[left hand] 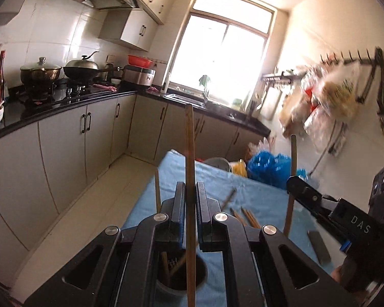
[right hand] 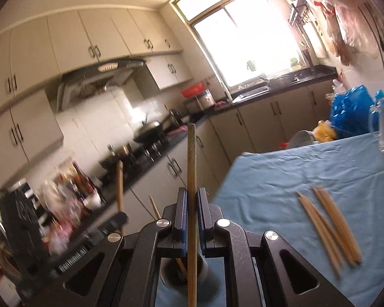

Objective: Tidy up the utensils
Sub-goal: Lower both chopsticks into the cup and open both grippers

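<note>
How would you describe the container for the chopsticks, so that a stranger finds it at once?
Look at the table with the blue cloth. At its near end, just below the two grippers, stands a round cup with a pale rim and a dark inside. Unlike the loose chopsticks lying flat on the cloth, it stands upright and already holds a few sticks.

A wok (left hand: 80, 73) and lidded pot (left hand: 40, 73) sit on the stove, near a bright window (left hand: 217, 48).

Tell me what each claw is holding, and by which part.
Left claw: one chopstick, pinched partway along its shaft. Right claw: another chopstick, also pinched mid-shaft. Both stand upright.
</note>
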The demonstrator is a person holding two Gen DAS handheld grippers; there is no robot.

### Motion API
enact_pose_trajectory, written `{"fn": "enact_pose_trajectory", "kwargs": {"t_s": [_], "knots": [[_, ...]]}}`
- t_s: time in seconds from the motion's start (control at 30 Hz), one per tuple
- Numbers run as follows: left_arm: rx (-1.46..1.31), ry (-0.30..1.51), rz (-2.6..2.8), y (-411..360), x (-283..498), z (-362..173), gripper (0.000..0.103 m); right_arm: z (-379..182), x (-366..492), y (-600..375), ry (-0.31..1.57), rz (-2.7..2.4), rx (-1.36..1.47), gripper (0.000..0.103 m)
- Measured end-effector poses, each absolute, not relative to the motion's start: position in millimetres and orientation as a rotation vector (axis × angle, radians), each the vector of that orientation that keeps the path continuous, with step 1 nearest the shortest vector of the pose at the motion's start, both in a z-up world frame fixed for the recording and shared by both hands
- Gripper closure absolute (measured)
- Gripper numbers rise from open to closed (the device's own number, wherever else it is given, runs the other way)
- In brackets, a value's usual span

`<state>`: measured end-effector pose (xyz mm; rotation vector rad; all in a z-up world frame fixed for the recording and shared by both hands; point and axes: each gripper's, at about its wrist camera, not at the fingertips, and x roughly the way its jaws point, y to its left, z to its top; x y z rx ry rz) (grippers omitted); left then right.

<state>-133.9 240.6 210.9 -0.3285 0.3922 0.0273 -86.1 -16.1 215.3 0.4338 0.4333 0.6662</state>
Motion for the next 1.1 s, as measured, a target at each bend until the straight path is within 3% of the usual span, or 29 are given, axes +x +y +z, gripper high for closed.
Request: {"fn": "enact_pose_trajectory", "kwargs": {"t_s": [0.43,0.87,0.93,1.0,1.1], "knots": [[-0.369,0.368,0.051,265,-75,185,0.096,193,-50,35,0.348,0.587,0.389,0.095],[-0.340,0.401,0.095,265,-79,159,0.096,180,-62,46,0.354,0.595,0.302,0.094],[-0.335,0.404,0.111,264,-83,158,0.096,180,-64,44,0.357,0.594,0.306,0.090],[-0.328,0.412,0.128,263,-88,159,0.096,180,-66,41,0.359,0.593,0.311,0.072],[-0.322,0.420,0.142,262,-95,160,0.095,184,-72,35,0.350,0.582,0.311,0.066]]}}
